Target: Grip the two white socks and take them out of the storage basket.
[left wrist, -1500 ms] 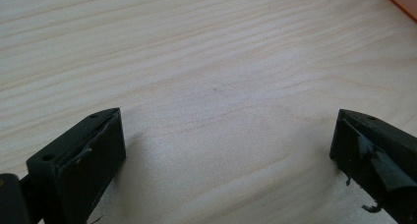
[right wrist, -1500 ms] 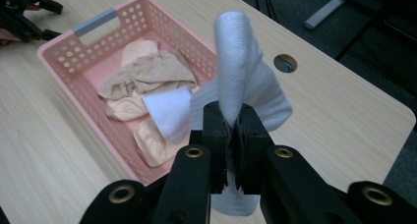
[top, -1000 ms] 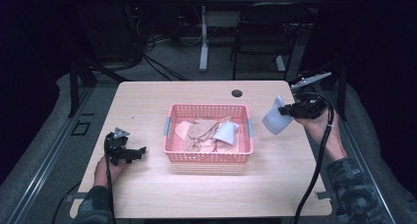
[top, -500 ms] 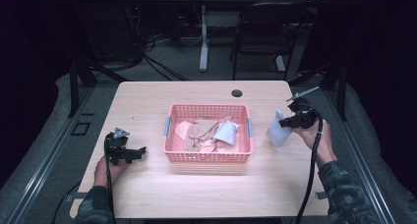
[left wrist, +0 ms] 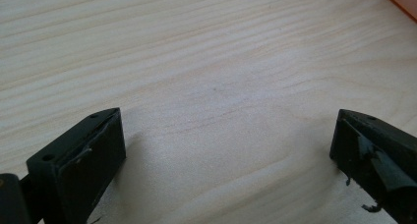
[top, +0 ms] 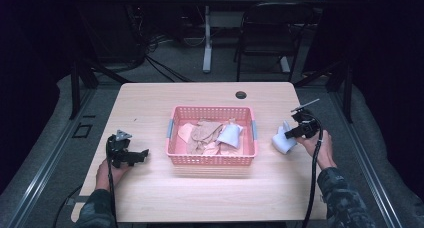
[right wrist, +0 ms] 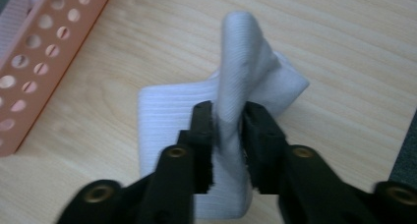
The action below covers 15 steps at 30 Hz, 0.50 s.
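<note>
A white ribbed cloth (top: 281, 143) lies on the table right of the pink basket (top: 210, 109), one fold standing up. My right gripper (top: 288, 133) is low over it; its jaws have just been opening, and in the right gripper view the fold of the white cloth (right wrist: 236, 62) still stands between the right gripper's (right wrist: 228, 118) loosened pads. The left gripper (top: 140, 155) rests on the table left of the basket. In its own view the left gripper (left wrist: 228, 145) stands wide open over bare wood.
The basket holds tan cloth pieces (top: 202, 133) and another white cloth (top: 230, 134). The basket's perforated wall (right wrist: 44, 47) is close on the right gripper's left. A round cable hole (top: 241, 94) sits near the table's far edge; a chair (top: 270, 33) stands beyond.
The right hand has come down with the white cloth from above the table's right side until the cloth lies on the wood. The left gripper has stayed where it was.
</note>
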Each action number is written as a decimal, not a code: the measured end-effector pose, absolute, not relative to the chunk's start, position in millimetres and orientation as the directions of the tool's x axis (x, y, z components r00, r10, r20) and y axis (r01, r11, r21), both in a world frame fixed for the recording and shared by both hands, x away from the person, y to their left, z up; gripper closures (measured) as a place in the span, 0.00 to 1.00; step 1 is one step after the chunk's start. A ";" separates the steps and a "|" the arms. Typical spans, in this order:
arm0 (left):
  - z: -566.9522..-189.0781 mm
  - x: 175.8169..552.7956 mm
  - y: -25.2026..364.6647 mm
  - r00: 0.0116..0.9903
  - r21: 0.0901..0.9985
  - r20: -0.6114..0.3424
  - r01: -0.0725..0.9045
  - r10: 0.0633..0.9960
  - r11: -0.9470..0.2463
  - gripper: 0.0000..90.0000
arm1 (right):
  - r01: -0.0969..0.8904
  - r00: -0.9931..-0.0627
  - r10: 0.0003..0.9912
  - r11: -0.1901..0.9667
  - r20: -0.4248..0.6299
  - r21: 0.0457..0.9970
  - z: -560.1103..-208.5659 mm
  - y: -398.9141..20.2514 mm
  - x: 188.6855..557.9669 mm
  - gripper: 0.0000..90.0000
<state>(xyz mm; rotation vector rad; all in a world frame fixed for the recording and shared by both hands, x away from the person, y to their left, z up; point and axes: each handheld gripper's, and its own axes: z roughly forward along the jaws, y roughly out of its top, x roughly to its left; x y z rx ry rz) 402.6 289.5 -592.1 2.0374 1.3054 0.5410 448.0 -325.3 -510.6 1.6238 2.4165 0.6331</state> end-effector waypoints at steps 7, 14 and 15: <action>-592.1 402.6 289.5 0.419 0.711 -0.003 0.640 0.908 -0.293 0.00 | 0.826 -0.380 0.923 0.310 0.058 0.471 -497.6 -328.8 442.1 0.32; -592.1 402.6 289.5 0.419 0.711 -0.003 0.640 0.908 -0.292 0.00 | 0.785 -0.422 0.905 0.335 0.053 0.521 -468.0 -324.3 433.6 0.15; -592.1 402.6 289.5 0.419 0.711 -0.003 0.640 0.908 -0.293 0.00 | 0.764 -0.451 0.891 0.359 0.045 0.536 -456.1 -317.5 430.9 0.11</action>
